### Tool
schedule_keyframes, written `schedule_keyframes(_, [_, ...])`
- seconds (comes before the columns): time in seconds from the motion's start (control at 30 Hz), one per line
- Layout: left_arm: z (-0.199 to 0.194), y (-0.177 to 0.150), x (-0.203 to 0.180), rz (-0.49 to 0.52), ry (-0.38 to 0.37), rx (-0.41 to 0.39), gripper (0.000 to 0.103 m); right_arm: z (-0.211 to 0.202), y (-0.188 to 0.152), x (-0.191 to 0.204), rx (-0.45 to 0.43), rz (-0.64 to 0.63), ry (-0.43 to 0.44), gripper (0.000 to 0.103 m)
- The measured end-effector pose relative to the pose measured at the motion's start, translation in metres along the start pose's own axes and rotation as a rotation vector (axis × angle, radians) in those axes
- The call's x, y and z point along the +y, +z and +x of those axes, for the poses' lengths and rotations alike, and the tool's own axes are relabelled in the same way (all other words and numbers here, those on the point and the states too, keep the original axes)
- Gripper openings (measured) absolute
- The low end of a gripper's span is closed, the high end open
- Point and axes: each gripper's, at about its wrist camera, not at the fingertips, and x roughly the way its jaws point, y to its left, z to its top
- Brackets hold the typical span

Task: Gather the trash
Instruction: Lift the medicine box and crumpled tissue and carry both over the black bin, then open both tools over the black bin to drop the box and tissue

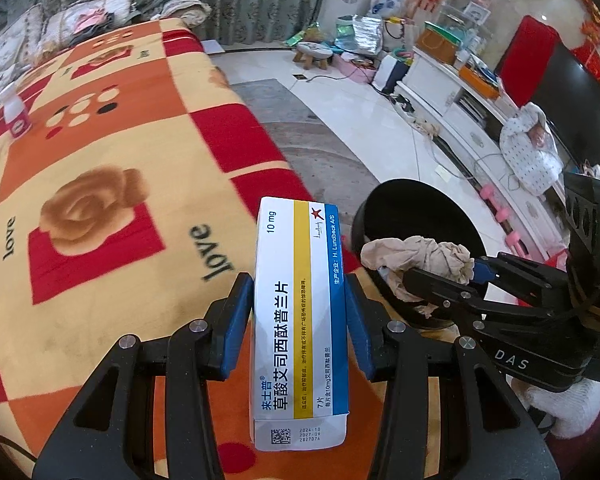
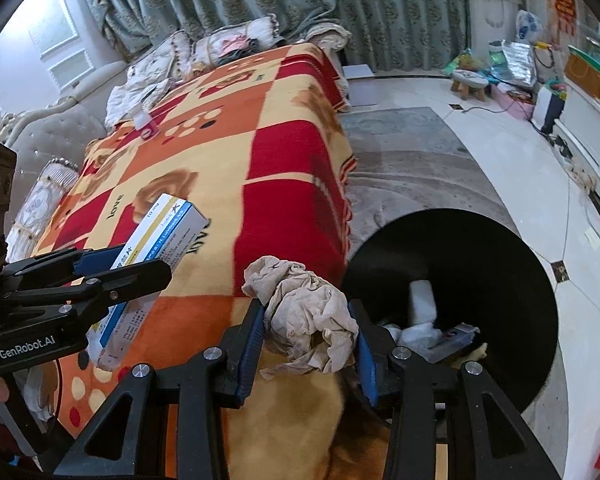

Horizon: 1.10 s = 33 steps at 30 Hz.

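Note:
My left gripper [image 1: 299, 292] is shut on a white, yellow and blue medicine box [image 1: 300, 320], held above the blanket near its right edge; the box also shows in the right wrist view [image 2: 148, 264]. My right gripper [image 2: 308, 316] is shut on a crumpled beige tissue [image 2: 308, 320], held at the blanket's edge beside the black trash bin [image 2: 500, 264]. The tissue [image 1: 420, 258] hangs over the bin's rim [image 1: 364, 216] in the left wrist view. The bin holds several white scraps [image 2: 422, 304]. A small white bottle with a pink label [image 1: 14, 114] stands far back on the blanket.
The red, orange and cream blanket [image 1: 120, 160] covers a sofa. A grey rug [image 2: 412, 168] and white tiled floor [image 1: 360, 120] lie to the right. A white TV cabinet [image 1: 460, 112] and clutter with a small stool [image 1: 314, 54] stand beyond.

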Motion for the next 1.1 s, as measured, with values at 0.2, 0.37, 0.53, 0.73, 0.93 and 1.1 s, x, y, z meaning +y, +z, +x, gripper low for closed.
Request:
schedule_keyframes(0.2, [0.013, 0.007, -0.017, 0.026, -0.014, 0.010, 0.044, -0.006, -0.005, -0.024, -0.006, 0.041, -0.021, 0.040])
schedule_keyframes(0.37, [0.023, 0.015, -0.029, 0.036, -0.031, 0.014, 0.044, -0.012, -0.008, -0.051, -0.013, 0.094, -0.048, 0.040])
schedule_keyframes(0.53, [0.033, 0.025, -0.040, 0.037, -0.061, 0.016, 0.044, -0.014, -0.009, -0.075, -0.016, 0.140, -0.074, 0.040])
schedule_keyframes(0.73, [0.046, 0.033, -0.050, 0.018, -0.135, 0.022, 0.045, -0.012, -0.011, -0.095, -0.013, 0.180, -0.098, 0.043])
schedule_keyframes(0.93, [0.050, 0.036, -0.065, 0.025, -0.180, 0.010, 0.046, -0.015, -0.011, -0.103, -0.023, 0.197, -0.115, 0.046])
schedule_keyframes(1.1, [0.048, 0.037, -0.065, 0.028, -0.198, -0.009, 0.063, -0.020, -0.011, -0.106, -0.038, 0.208, -0.129, 0.056])
